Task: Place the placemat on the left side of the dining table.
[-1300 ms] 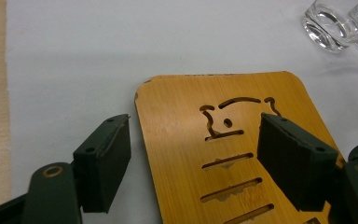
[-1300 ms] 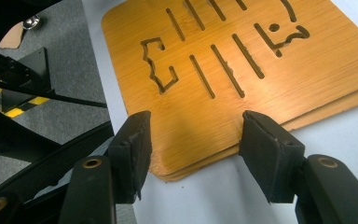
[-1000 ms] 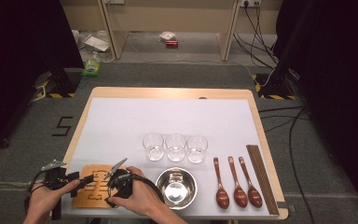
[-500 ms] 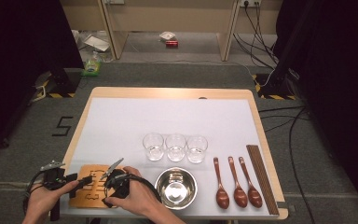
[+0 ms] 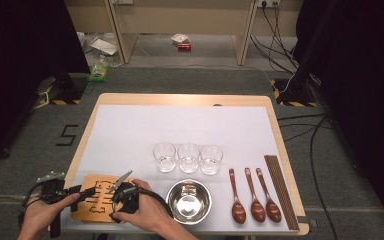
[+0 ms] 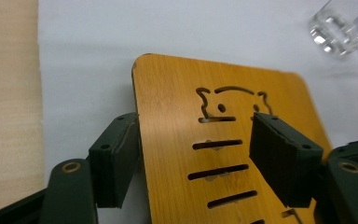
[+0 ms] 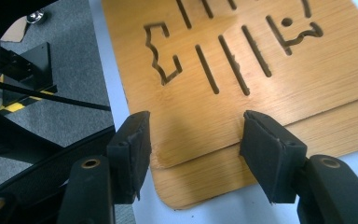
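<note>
Three clear drinking glasses (image 5: pixel 188 158) stand in a row near the middle of the white table cover (image 5: pixel 180 127). Just nearer sits a round shiny steel bowl (image 5: pixel 189 201). To its right lie three dark wooden spoons (image 5: pixel 254 197) side by side, then dark brown chopsticks (image 5: pixel 281 192) along the table's right edge.

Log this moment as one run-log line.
left gripper: jaws open, just been closing astride top board | right gripper: open over boards' corner | two boards stacked
</note>
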